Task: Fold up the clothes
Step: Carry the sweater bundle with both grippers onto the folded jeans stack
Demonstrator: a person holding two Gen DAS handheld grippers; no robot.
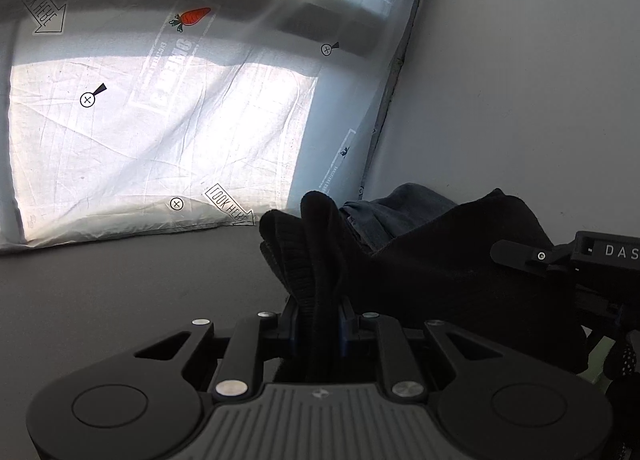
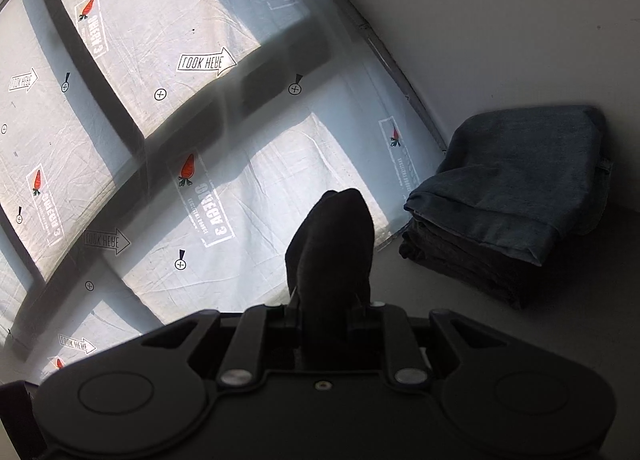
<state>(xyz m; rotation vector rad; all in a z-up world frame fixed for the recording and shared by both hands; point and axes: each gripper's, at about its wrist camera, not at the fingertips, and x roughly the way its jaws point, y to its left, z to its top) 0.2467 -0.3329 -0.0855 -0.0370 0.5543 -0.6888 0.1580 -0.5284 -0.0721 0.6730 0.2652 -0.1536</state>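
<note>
My left gripper (image 1: pixel 318 312) is shut on a bunched edge of a black garment (image 1: pixel 440 260), which is lifted and stretches to the right toward the other gripper's body (image 1: pixel 592 256). My right gripper (image 2: pixel 330 310) is shut on another bunch of the same black garment (image 2: pixel 332 244), which sticks up between its fingers. A stack of folded clothes (image 2: pixel 512 200), blue-grey on top and dark below, lies on the grey surface at the right in the right wrist view. Its blue top (image 1: pixel 392 212) peeks out behind the black garment in the left wrist view.
A white printed sheet (image 1: pixel 160 120) with carrots and "LOOK HERE" arrows covers the window wall ahead; it also shows in the right wrist view (image 2: pixel 200 100). A plain white wall (image 1: pixel 520 80) is at the right. A grey surface (image 1: pixel 120 292) lies below.
</note>
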